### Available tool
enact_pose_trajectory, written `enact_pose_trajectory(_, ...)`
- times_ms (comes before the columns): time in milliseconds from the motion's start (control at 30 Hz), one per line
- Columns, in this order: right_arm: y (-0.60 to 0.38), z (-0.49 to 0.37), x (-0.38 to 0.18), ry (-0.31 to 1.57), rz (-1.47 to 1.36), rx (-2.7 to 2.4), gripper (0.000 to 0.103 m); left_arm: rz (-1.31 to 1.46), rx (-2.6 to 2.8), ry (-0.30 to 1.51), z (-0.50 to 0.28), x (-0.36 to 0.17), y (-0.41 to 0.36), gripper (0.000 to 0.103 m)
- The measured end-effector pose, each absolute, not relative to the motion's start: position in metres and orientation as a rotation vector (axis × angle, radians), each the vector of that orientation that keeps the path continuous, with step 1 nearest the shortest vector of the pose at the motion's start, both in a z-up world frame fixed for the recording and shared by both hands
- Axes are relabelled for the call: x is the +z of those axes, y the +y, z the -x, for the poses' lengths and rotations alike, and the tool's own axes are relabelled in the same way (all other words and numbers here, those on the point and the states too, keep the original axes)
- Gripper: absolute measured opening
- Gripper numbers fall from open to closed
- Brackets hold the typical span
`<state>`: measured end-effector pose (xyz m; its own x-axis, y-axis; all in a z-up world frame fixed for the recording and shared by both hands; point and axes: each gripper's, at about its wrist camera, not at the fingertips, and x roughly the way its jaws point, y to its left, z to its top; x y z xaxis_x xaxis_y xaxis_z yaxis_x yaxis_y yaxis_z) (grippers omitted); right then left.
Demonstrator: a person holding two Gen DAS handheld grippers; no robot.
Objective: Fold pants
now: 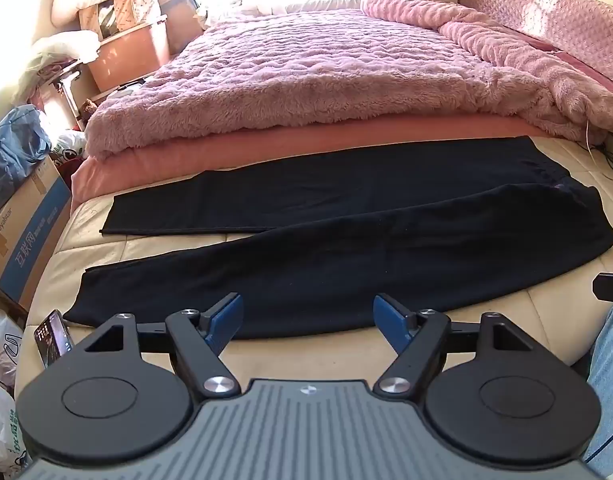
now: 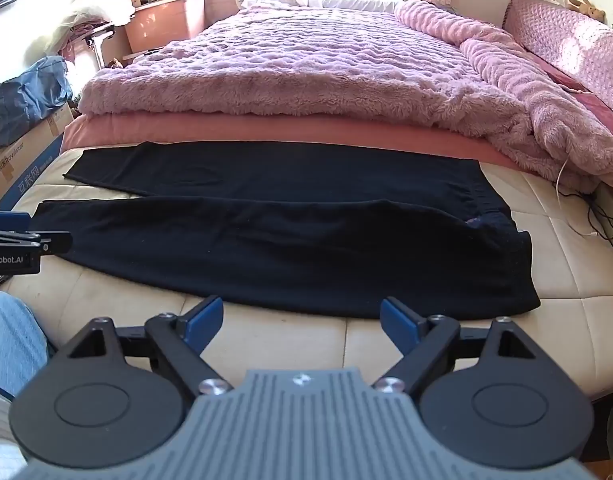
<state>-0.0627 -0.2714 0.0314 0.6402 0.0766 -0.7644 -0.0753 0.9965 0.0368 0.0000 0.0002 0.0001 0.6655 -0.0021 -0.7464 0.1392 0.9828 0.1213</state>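
Observation:
Black pants (image 1: 346,240) lie flat on the cream mattress (image 1: 306,356), waistband to the right, both legs spread apart toward the left. They also show in the right wrist view (image 2: 286,248). My left gripper (image 1: 307,316) is open and empty, just above the near edge of the near leg. My right gripper (image 2: 301,320) is open and empty, just short of the pants' near edge, toward the waist end. The left gripper's side shows at the left edge of the right wrist view (image 2: 10,248).
A fluffy pink blanket (image 1: 326,68) on a pink sheet lies behind the pants. A phone (image 1: 52,336) stands at the mattress's left corner. Cardboard boxes (image 1: 22,232), bags and a storage bin crowd the left. Cables (image 2: 586,208) trail at the right. A jeans-clad leg (image 2: 10,340) is near.

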Motion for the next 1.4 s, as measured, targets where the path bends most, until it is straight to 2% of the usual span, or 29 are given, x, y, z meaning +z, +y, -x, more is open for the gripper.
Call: enact_pose_trajectory(1400,-0.2709,0.0557,0.0277,0.893,-0.011,0.096,0.082,-0.157,-0.07,0.863,-0.0039,-0.0047,0.0023,0.087)
